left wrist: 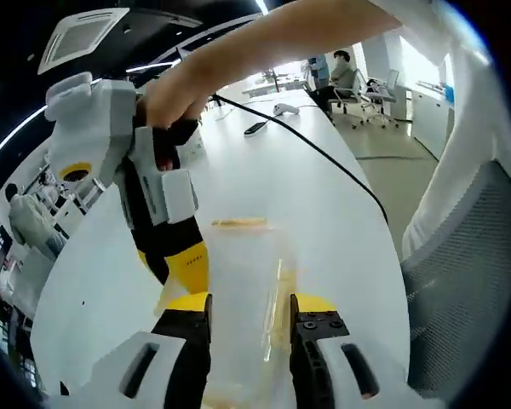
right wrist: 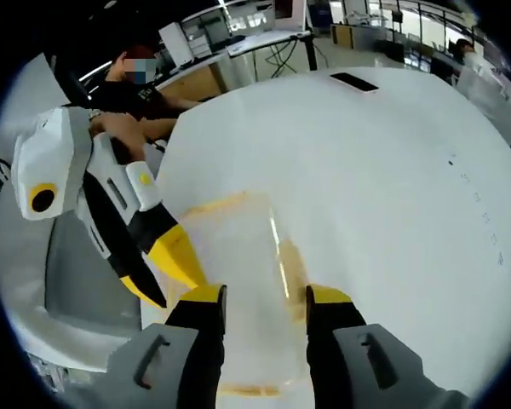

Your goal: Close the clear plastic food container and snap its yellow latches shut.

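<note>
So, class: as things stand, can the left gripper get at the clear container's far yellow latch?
Probably yes: the left gripper straddles the clear container, and nothing blocks the far yellow latch; the right gripper sits alongside.

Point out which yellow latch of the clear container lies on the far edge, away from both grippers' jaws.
It is the latch running crosswise along the clear container's far end; the other visible latch runs lengthwise along the side, beside the left gripper.

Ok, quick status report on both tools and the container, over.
Left tool and right tool both straddle the clear container, jaws apart. Yellow latch at far edge, state unclear. Nothing blocking on white table.
</note>
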The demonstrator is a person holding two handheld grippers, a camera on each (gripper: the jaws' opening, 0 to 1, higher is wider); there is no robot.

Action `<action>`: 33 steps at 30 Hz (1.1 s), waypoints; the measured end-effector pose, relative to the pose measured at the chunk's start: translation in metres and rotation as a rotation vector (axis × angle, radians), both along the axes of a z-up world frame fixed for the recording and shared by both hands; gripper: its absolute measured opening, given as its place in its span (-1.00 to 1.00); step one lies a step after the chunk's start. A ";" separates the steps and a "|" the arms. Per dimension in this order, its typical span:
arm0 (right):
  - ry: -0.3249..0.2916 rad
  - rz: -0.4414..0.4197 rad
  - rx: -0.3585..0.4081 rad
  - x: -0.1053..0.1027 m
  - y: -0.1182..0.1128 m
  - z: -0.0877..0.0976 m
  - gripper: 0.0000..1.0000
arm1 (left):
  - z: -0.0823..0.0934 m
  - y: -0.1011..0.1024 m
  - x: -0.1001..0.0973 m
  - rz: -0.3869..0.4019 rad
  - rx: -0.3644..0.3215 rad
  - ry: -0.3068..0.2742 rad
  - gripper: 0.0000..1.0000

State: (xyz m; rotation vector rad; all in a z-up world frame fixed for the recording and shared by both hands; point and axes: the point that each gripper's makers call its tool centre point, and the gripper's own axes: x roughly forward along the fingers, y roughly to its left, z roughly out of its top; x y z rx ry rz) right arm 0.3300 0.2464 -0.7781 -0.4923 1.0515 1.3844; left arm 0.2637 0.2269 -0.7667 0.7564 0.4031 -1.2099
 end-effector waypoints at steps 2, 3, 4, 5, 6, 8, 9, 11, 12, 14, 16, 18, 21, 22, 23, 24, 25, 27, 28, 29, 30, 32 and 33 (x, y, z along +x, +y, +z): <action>0.035 -0.007 -0.007 0.001 0.000 0.000 -0.27 | -0.003 -0.001 0.000 -0.005 0.009 -0.002 -0.40; 0.056 0.013 -0.031 -0.002 -0.003 -0.004 -0.21 | -0.005 0.000 0.001 -0.005 0.024 -0.012 -0.40; 0.077 0.011 -0.035 -0.004 -0.003 -0.005 -0.21 | -0.007 0.001 0.001 -0.016 0.041 -0.019 -0.40; 0.078 0.008 -0.032 0.000 -0.002 -0.004 -0.20 | -0.006 0.000 0.001 -0.038 0.041 -0.053 -0.40; 0.085 0.014 -0.038 0.000 -0.003 -0.004 -0.20 | -0.007 0.001 0.000 -0.031 0.045 -0.043 -0.40; 0.092 0.025 -0.046 -0.002 -0.002 -0.004 -0.20 | -0.007 0.001 0.001 -0.042 0.055 -0.055 -0.40; 0.096 0.033 -0.055 -0.002 -0.002 -0.004 -0.20 | -0.007 0.001 0.001 -0.043 0.055 -0.056 -0.40; 0.099 0.051 -0.068 -0.002 -0.002 -0.004 -0.20 | -0.008 0.001 0.001 -0.052 0.062 -0.068 -0.40; 0.099 0.056 -0.075 -0.002 -0.001 -0.004 -0.21 | -0.008 0.000 0.001 -0.055 0.068 -0.077 -0.40; 0.102 0.059 -0.095 -0.003 -0.001 -0.004 -0.21 | -0.008 -0.001 0.002 -0.050 0.074 -0.082 -0.41; 0.100 0.068 -0.109 -0.005 -0.002 -0.004 -0.22 | -0.008 -0.001 0.002 -0.047 0.078 -0.080 -0.42; 0.103 0.070 -0.121 -0.006 -0.002 -0.005 -0.22 | -0.008 -0.001 0.000 -0.064 0.089 -0.094 -0.46; 0.108 0.075 -0.126 -0.006 -0.002 -0.005 -0.24 | -0.008 -0.002 -0.002 -0.074 0.091 -0.107 -0.51; 0.112 0.072 -0.127 -0.007 -0.003 -0.005 -0.24 | -0.009 -0.003 -0.003 -0.081 0.095 -0.117 -0.53; 0.113 0.072 -0.127 -0.007 -0.003 -0.005 -0.24 | -0.009 -0.003 -0.003 -0.081 0.096 -0.120 -0.54; 0.114 0.072 -0.126 -0.008 -0.003 -0.005 -0.25 | -0.008 -0.003 -0.003 -0.085 0.099 -0.125 -0.54; 0.115 0.069 -0.126 -0.008 -0.003 -0.005 -0.25 | -0.008 -0.003 -0.003 -0.083 0.097 -0.123 -0.55; 0.114 0.072 -0.124 -0.009 -0.004 -0.005 -0.26 | -0.008 -0.003 -0.003 -0.081 0.098 -0.121 -0.55; 0.116 0.071 -0.124 -0.009 -0.004 -0.005 -0.26 | -0.008 -0.003 -0.003 -0.081 0.100 -0.122 -0.56; 0.120 0.069 -0.123 -0.010 -0.004 -0.005 -0.26 | -0.008 -0.003 -0.003 -0.083 0.102 -0.127 -0.56; 0.121 0.070 -0.122 -0.008 -0.004 -0.005 -0.26 | -0.008 -0.003 -0.003 -0.083 0.102 -0.130 -0.56; 0.118 0.070 -0.122 -0.008 -0.004 -0.005 -0.26 | -0.008 -0.004 -0.004 -0.091 0.100 -0.142 -0.57; 0.118 0.071 -0.123 -0.008 -0.004 -0.005 -0.27 | -0.008 -0.004 -0.004 -0.089 0.100 -0.140 -0.57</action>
